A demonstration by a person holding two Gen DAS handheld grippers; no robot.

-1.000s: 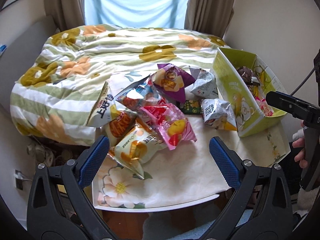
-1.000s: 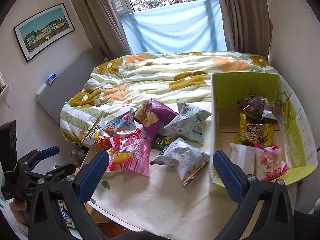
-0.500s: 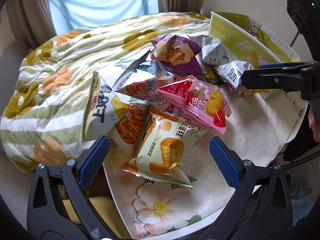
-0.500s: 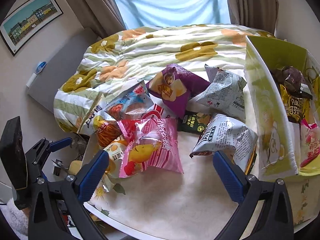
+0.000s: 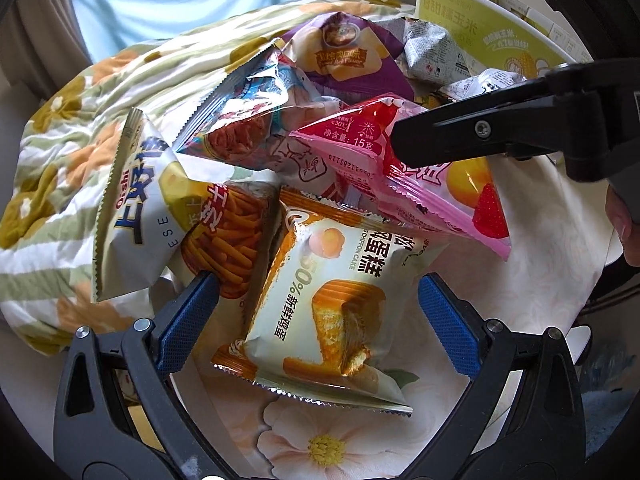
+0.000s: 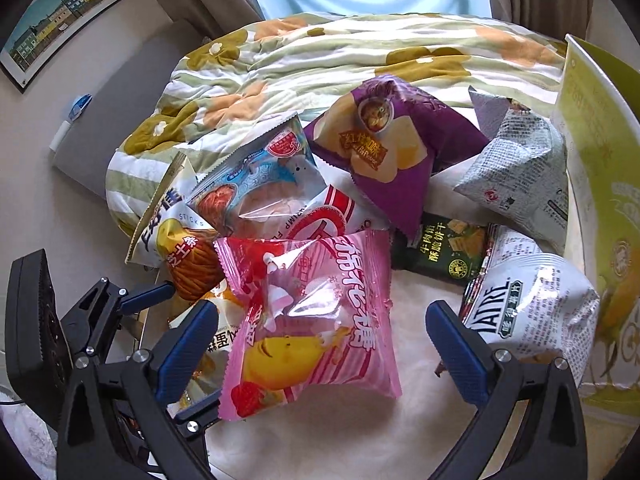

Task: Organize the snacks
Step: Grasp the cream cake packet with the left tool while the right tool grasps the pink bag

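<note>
A: Snacks? Piled loosely on the cloth: cream chiffon-cake packet (image 5: 320,300) lay flat, nearest. Pink candy bag (image 6: 312,328) overlapped its top edge.

B: Behind? Purple chip bag (image 6: 384,148), tilted. Silver bag (image 6: 532,312) touched the green box (image 6: 600,184).

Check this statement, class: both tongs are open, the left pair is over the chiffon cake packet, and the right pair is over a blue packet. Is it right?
One detail is wrong. The right tongs are over the pink candy packet, not a blue one, as the right wrist view shows. The rest holds: both pairs are open, and the left tongs are over the chiffon cake packet.
</note>
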